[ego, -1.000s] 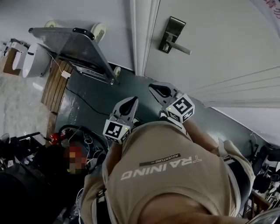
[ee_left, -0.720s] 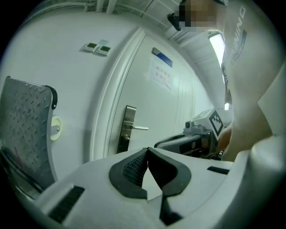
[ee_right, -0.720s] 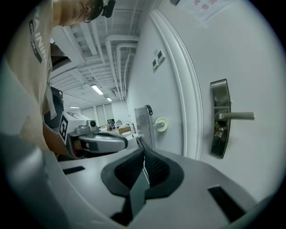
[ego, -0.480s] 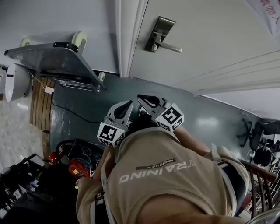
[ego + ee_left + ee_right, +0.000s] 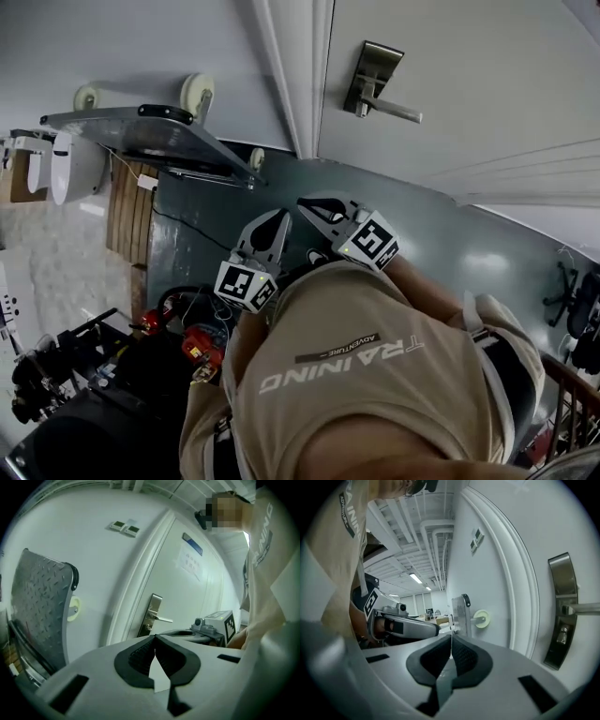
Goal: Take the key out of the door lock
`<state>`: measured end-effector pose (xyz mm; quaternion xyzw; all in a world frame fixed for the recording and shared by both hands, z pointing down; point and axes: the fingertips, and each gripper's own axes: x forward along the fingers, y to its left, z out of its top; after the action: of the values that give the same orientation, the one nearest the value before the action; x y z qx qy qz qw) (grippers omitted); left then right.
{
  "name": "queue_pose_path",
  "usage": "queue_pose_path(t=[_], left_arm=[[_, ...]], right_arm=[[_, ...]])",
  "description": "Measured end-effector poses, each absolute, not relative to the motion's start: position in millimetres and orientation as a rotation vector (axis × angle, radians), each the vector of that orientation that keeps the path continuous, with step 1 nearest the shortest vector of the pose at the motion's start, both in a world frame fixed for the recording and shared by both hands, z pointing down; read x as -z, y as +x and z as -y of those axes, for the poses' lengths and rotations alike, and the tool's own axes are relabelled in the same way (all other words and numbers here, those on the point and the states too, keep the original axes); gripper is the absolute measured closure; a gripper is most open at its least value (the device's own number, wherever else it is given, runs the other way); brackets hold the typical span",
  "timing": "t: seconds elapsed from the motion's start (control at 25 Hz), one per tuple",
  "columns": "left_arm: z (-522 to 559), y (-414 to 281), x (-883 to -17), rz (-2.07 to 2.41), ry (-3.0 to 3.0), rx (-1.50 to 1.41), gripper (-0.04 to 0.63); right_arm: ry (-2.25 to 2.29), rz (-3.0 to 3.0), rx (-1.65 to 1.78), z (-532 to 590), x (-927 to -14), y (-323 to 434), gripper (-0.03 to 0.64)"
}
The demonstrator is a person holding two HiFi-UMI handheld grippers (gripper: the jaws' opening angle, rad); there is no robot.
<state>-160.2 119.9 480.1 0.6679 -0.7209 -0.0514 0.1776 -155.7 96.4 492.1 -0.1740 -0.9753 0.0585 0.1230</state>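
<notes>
The white door carries a metal lock plate [image 5: 373, 77] with a lever handle [image 5: 401, 113]. In the right gripper view the lock plate [image 5: 560, 616] shows a small keyhole fitting [image 5: 564, 633] under the handle; the key itself is too small to make out. My left gripper [image 5: 280, 216] and right gripper [image 5: 304, 202] hang side by side in front of my chest, well short of the door. Both are shut with nothing between the pads. The left gripper view has its shut tips [image 5: 154, 637] below the lock plate [image 5: 151, 614].
A metal platform cart [image 5: 155, 131] leans folded against the wall left of the door frame [image 5: 298, 75]. Cables and red tools [image 5: 192, 337] lie on the green floor at the left, beside wooden boards [image 5: 127, 202]. An office chair [image 5: 577, 291] stands at the far right.
The head view swung left, then back right, so the door lock shifts in the picture. Both grippers stay shut near my chest, about as far from the lock as before.
</notes>
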Motion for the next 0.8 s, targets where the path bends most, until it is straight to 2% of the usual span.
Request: queue_pose_path(t=[0.28, 0.8], left_arm=[[-83, -173, -488, 2.072, 1.876, -0.094, 0.586], [-15, -203, -481, 1.947, 2.058, -0.059, 0.586]], right_arm=[[-0.494, 2.878, -0.234, -46, -504, -172, 0.601], [-0.155, 2.811, -0.253, 33, -534, -167, 0.601]])
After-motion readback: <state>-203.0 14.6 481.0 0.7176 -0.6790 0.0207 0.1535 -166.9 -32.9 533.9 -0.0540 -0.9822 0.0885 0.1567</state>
